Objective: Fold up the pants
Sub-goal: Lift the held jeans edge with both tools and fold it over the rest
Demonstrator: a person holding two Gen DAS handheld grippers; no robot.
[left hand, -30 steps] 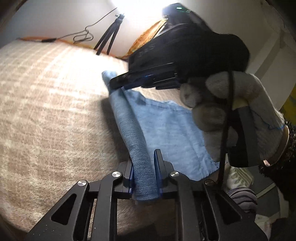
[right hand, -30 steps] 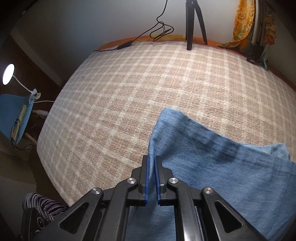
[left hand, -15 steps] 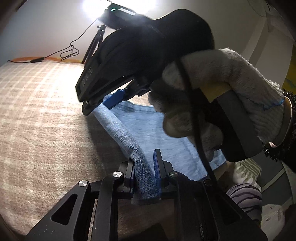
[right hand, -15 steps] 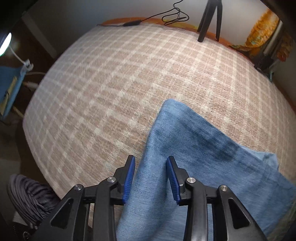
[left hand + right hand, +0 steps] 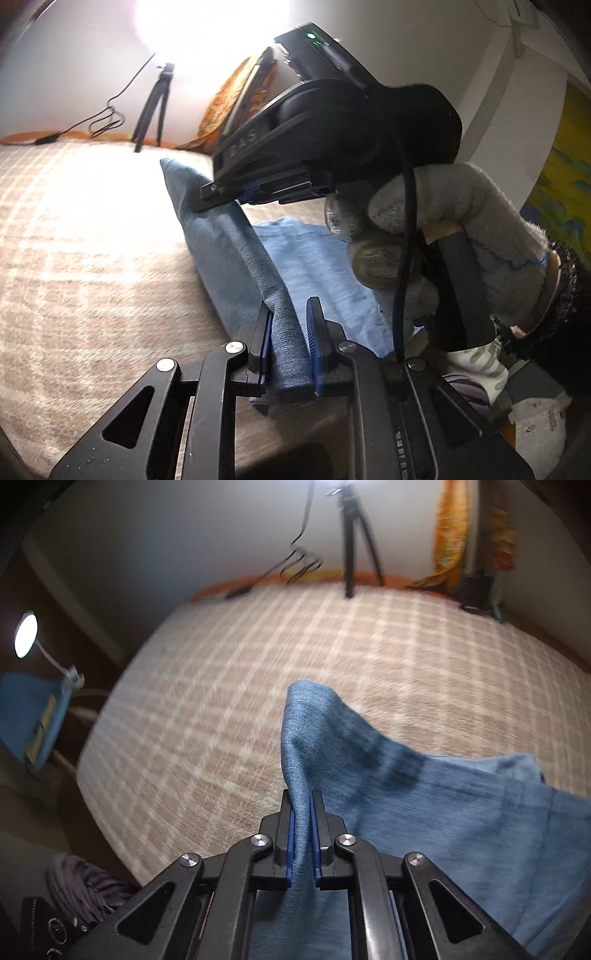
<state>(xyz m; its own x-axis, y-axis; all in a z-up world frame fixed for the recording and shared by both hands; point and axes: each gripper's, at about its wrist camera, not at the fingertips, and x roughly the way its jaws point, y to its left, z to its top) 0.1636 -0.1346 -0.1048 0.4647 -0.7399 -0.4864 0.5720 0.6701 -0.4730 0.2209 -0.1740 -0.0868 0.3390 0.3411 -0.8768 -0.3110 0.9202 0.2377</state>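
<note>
Evidently working over a bed spread with a tan plaid blanket [image 5: 221, 701], and handling blue denim pants [image 5: 443, 812] lying on its near side, toward the right in the right wrist view. Lifting the left edge of the denim into a raised ridge while leaving the rest draped flat on the blanket.

Judging the cloth as soft and limp, yet thick and fairly heavy for fabric: likely sagging between holds, bunching into fat folds, not slipping readily from ribbed pads, not breaking. Suggesting holds on the folded edge at two points well apart along it, keeping the ridge taut and the layers together. Taking a single layer in the middle would probably only be dragging the stack askew.

Pinching the end of that ridge farther from the left wrist camera with the right hand-held gripper [image 5: 301, 812], blue pads pressed onto a thin fold of denim. Gripping its handle in a grey knitted glove [image 5: 443, 229]. Pinching the nearer end with the left hand-held gripper [image 5: 288, 321], pads standing wider apart around a thicker roll of denim filling the gap.

Reading raised letters "DAS" [image 5: 243, 142] on the black body of the right hand-held gripper, in the left wrist view. Finding no brand tag or label on the pants in either view.
</note>
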